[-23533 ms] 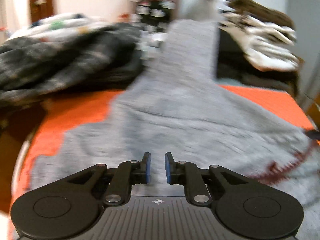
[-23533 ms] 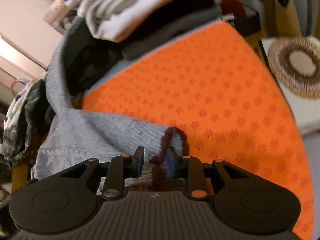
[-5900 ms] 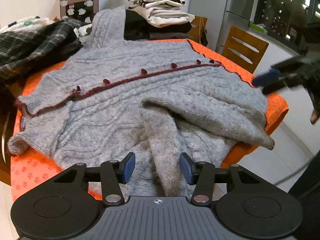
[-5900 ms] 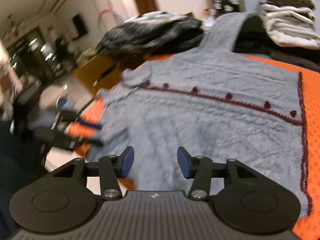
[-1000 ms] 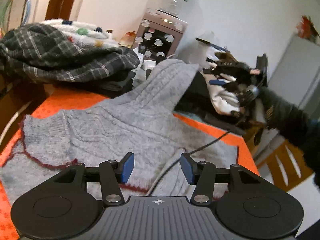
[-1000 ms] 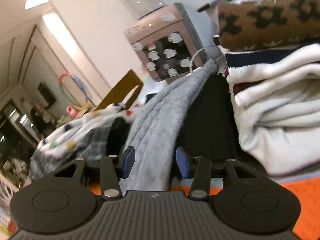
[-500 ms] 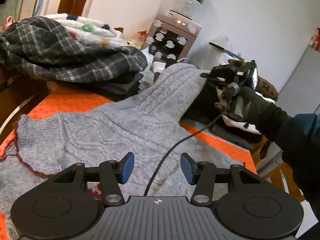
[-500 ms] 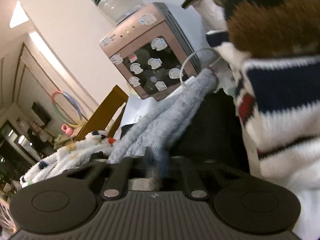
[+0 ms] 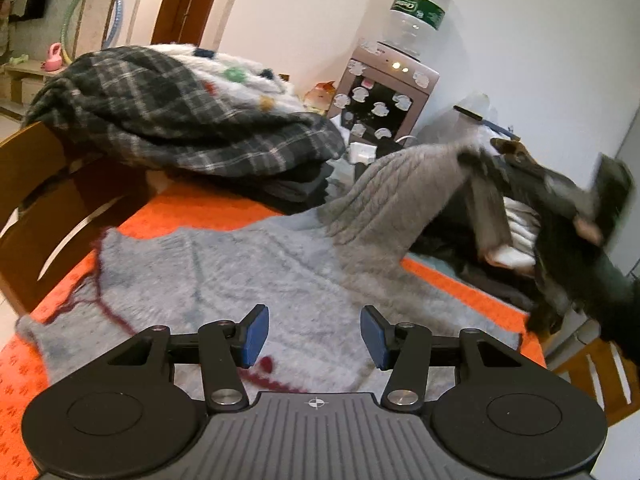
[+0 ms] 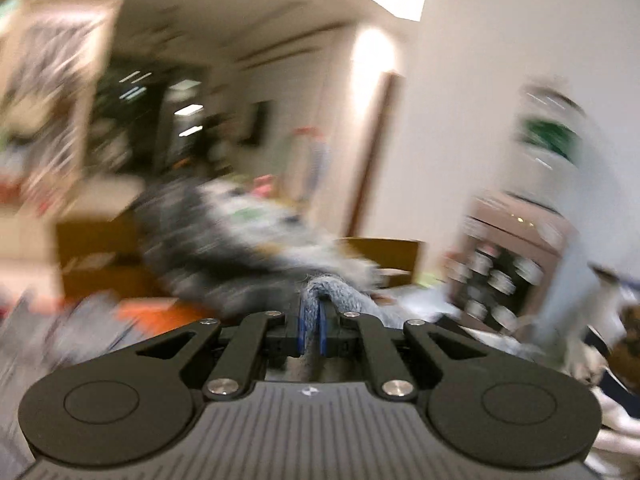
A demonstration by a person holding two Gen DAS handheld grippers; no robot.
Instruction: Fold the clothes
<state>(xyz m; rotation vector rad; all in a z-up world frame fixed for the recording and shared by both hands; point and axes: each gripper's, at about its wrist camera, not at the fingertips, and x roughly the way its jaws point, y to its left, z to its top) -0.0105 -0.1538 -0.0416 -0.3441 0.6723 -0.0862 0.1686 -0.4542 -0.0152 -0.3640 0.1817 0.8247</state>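
A grey cable-knit cardigan (image 9: 256, 264) with dark red trim lies spread on the orange tablecloth (image 9: 192, 212). Its far sleeve (image 9: 400, 184) rises off the table toward the right. My right gripper (image 10: 311, 334) is shut on the end of that grey sleeve (image 10: 332, 288); it also shows in the left wrist view (image 9: 492, 184), blurred, held by a gloved hand. My left gripper (image 9: 314, 336) is open and empty, hovering low over the near part of the cardigan.
A heap of plaid and white clothes (image 9: 176, 120) lies at the table's far left by a wooden chair (image 9: 48, 208). A stack of folded clothes (image 9: 516, 224) sits far right. A water dispenser (image 9: 384, 92) stands behind the table.
My right gripper has shut on the sleeve end and swung it up and away from the folded stack; its view is now blurred. My left gripper has stayed open and shifted slightly.
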